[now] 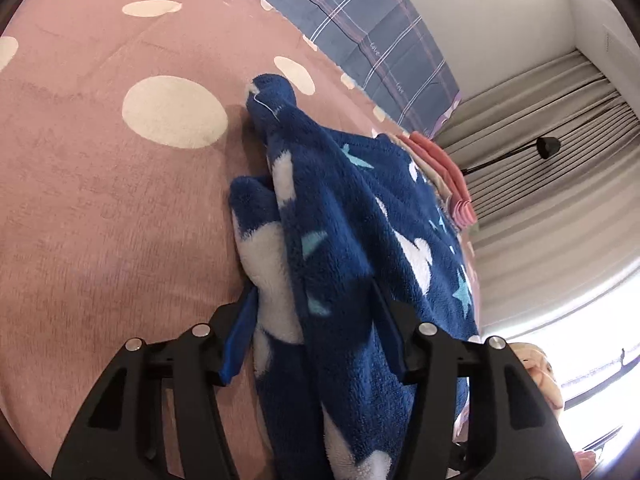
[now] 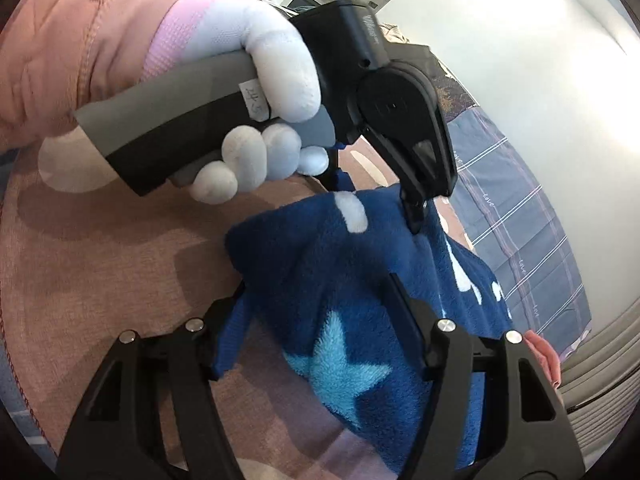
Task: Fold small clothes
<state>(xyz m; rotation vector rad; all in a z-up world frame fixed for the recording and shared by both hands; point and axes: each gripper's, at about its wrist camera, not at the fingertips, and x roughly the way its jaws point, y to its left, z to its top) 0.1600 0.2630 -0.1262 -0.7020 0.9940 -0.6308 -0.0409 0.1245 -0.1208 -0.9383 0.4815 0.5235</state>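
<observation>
Blue fleece garment between both pairs of tongs, on a pink spotted bedspread.

Left tongs stand part-open astride a bunched fold of the garment; whether the pads press it cannot be told. Right tongs likewise straddle the star-printed fleece, grip unclear. A white-gloved hand holds the left tool's handle. Beyond lie a plaid blue sheet and folded pink clothes.
</observation>
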